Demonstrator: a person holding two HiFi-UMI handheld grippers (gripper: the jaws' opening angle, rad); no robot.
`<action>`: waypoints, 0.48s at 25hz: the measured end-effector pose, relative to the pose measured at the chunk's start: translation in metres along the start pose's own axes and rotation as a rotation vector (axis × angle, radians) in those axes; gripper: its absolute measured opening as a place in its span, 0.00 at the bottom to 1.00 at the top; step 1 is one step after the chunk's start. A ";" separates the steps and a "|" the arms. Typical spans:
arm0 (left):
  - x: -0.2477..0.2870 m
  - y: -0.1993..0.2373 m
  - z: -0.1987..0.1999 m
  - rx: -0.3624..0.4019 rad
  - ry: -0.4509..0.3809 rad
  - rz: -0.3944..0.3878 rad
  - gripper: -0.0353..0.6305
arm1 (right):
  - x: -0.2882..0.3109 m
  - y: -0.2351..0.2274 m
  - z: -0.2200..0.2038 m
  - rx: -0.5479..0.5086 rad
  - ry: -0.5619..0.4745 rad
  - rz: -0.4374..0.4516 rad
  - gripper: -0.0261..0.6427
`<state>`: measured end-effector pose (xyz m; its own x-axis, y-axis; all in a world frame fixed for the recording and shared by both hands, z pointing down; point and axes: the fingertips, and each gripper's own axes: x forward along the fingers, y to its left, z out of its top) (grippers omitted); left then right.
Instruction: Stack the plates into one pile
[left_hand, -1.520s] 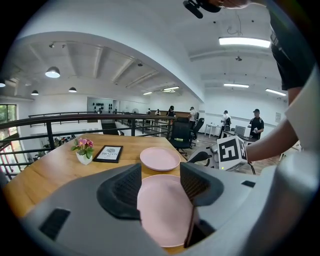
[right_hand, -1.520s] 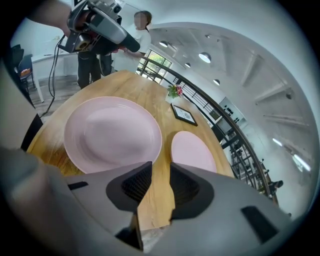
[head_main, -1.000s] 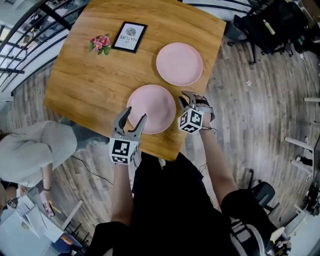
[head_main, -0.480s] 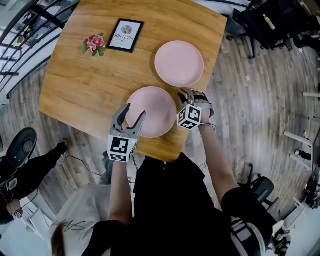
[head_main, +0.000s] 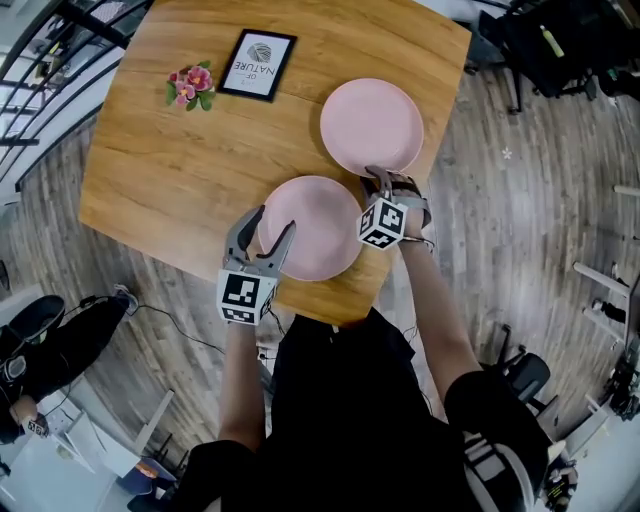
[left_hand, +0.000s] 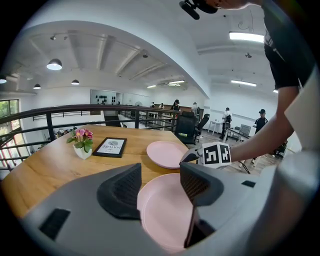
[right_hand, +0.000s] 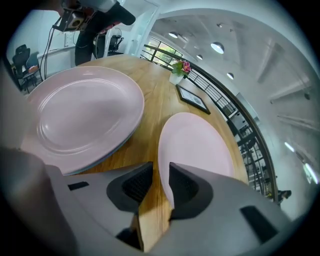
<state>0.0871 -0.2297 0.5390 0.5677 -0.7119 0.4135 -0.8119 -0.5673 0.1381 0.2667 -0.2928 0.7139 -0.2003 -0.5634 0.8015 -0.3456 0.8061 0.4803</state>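
Pink near plate (head_main: 310, 228): lies flat on the wooden tabletop (head_main: 180, 170), close to the edge by the person.
Left gripper (head_main: 272, 222): hovers over that plate's nearest rim. Its fingers (left_hand: 120, 192) stand wide apart, released and holding nothing, with the plate showing below the gap.
Right gripper (head_main: 385, 182): sits between the two plates, tipped down at the far plate's near rim. Its fingers (right_hand: 187, 187) have just been closing, but bare wood shows in the gap. The rim runs into the gap along one finger and does not look pinched.
Far plate (head_main: 372, 125): flat on the tabletop just beyond the near one, with a strip of wood between them.
Picture frame (head_main: 258, 65) and flowers (head_main: 188, 83): at the far corner, well apart from both plates.
Step in hand: taking hold of the far plate's rim; no pile exists yet.
Next move: probably to clamp firmly on the rim, lift the plate clear, bring it back and set it centred on the near plate.
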 end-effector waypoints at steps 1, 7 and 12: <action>0.000 0.000 -0.001 -0.005 0.002 -0.001 0.43 | 0.001 0.001 0.001 0.002 0.000 0.000 0.20; -0.004 0.004 -0.002 -0.001 0.006 0.010 0.43 | 0.003 0.003 0.007 -0.030 -0.021 -0.013 0.08; -0.013 0.009 -0.002 0.002 0.007 0.031 0.43 | -0.001 0.006 0.009 -0.078 -0.014 -0.022 0.07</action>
<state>0.0726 -0.2245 0.5366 0.5410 -0.7262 0.4242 -0.8289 -0.5456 0.1231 0.2564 -0.2896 0.7128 -0.2062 -0.5831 0.7858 -0.2776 0.8050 0.5244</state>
